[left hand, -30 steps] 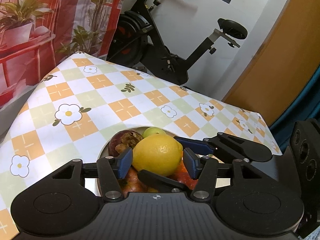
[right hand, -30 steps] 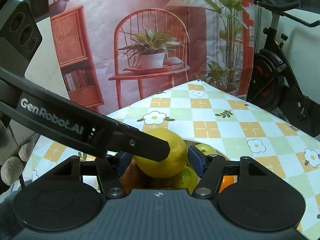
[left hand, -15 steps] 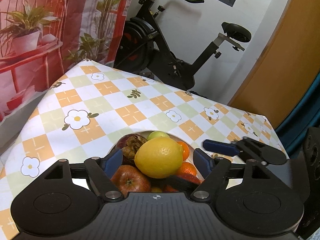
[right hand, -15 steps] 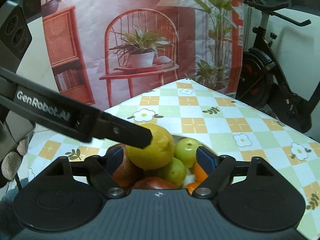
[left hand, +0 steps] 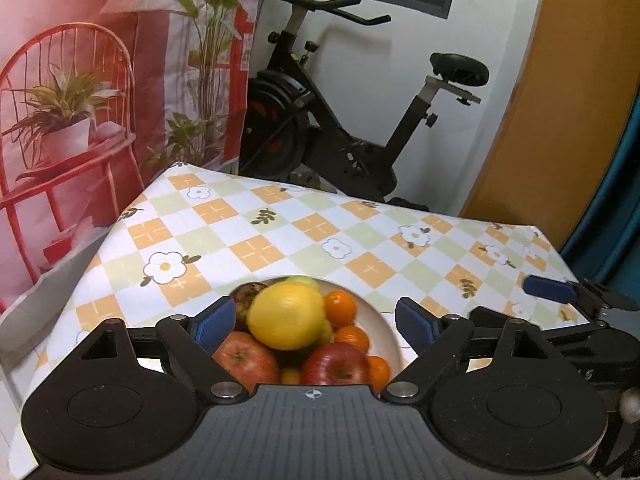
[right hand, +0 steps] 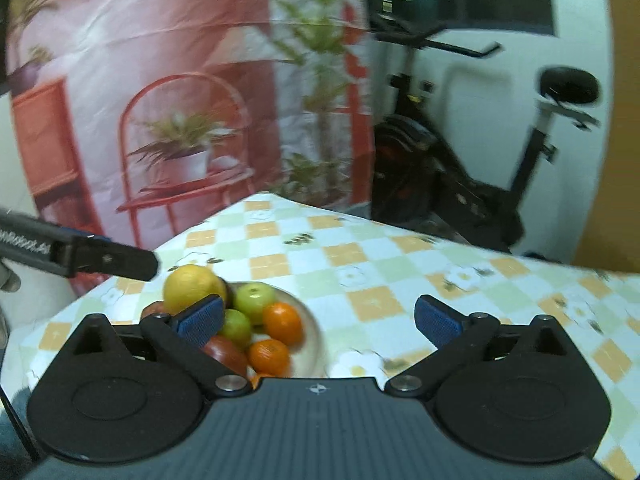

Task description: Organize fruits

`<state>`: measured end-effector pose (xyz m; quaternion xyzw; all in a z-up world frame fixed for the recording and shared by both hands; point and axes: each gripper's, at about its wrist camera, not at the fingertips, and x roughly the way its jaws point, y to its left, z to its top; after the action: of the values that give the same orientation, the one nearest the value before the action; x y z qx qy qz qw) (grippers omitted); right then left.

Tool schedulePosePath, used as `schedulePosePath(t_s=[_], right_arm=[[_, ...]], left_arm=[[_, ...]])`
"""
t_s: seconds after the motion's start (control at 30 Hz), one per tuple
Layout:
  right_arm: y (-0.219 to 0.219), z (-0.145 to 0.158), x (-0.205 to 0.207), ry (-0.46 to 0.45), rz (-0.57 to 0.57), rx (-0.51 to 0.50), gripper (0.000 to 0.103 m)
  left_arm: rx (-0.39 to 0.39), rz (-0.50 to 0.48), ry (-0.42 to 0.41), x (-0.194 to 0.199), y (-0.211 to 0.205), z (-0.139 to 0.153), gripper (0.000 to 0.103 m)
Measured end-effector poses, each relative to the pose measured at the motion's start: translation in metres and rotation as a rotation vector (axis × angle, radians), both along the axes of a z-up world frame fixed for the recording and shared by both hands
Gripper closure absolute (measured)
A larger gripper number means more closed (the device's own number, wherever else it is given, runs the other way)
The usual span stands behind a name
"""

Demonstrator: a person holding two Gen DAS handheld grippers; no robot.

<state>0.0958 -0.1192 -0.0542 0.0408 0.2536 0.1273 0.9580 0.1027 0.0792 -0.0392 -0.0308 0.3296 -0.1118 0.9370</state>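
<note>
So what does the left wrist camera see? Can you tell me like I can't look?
A big yellow lemon sits on top of a bowl piled with red apples and small oranges, on a checked flower tablecloth. The left gripper is opening, touching no fruit. Behind stands a black exercise bike.

Counter (left hand: 256, 248) | covered by checked cloth (left hand: 360, 268): orange, pale green, white squares, daisy and leaf prints | carries one white plate (left hand: 382, 320) near front-left edge, heaped with fruit (left hand: 288, 316) | rest of cloth bare
</note>
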Motion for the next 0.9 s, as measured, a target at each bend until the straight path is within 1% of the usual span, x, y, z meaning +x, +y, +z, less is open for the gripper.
schedulePosePath(t_s=[0.1, 0.27, 0.33, 0.5, 0.67, 0.83, 0.9], right_arm=[[-0.019, 0.008, -0.014, 0.028, -0.063, 0.008, 0.000], [-0.041, 0.022, -0.038, 0.031, -0.128, 0.017, 0.000], [-0.048, 0.027, -0.048, 0.029, -0.153, 0.020, 0.000], [-0.059, 0.040, -0.072, 0.005, -0.189, 0.025, 0.000], [-0.066, 0.049, -0.094, -0.010, -0.210, 0.032, 0.000], [-0.068, 0.061, -0.114, -0.039, -0.231, 0.029, 0.000], [-0.069, 0.065, -0.121, -0.045, -0.234, 0.031, 0.000]], left_arm=[[0.009, 0.004, -0.033, -0.012, -0.010, 0.004, 0.014], [0.103, 0.020, -0.111, -0.031, -0.035, 0.012, 0.014], [0.130, 0.024, -0.140, -0.040, -0.044, 0.016, 0.014], [0.136, 0.018, -0.175, -0.059, -0.059, 0.027, 0.014], [0.185, 0.038, -0.201, -0.076, -0.069, 0.037, 0.013], [0.156, 0.048, -0.205, -0.095, -0.072, 0.049, 0.011], [0.164, 0.051, -0.215, -0.102, -0.074, 0.053, 0.011]])
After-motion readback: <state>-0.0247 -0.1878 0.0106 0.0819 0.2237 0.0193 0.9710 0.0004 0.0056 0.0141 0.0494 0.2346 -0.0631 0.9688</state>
